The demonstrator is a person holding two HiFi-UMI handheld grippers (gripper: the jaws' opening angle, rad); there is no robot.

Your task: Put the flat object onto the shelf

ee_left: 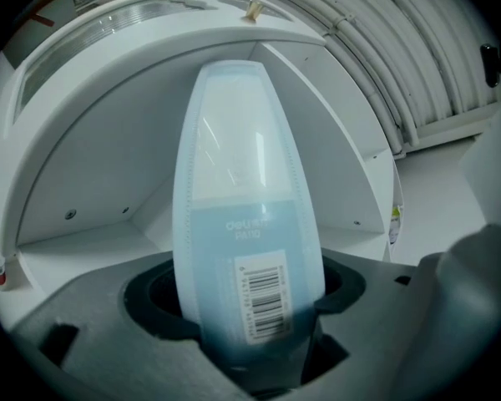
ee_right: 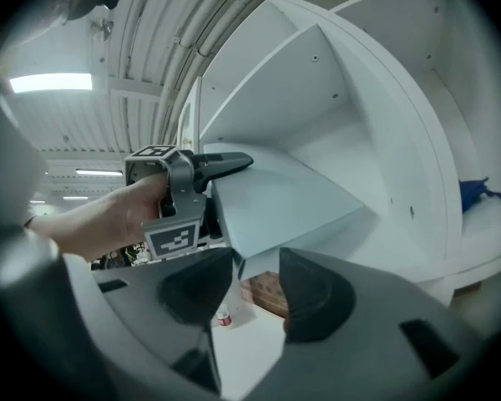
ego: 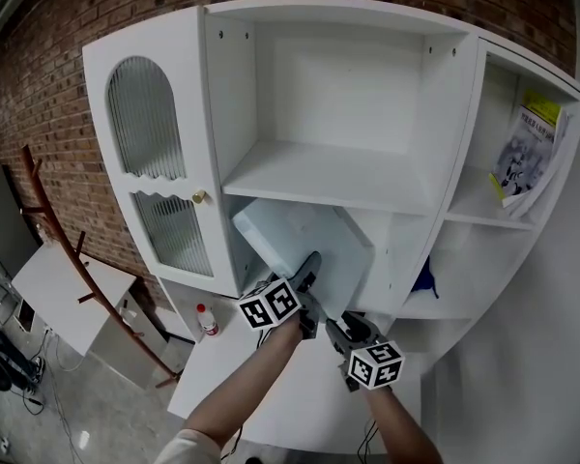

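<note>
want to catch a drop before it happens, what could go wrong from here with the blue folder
Only the left claw grips the blue folder, at one edge; the right claw stands open near its corner, so the folder may sag or slip. The folder hangs tilted under the shelf board, so its upper corner might catch there as it goes in.
</note>
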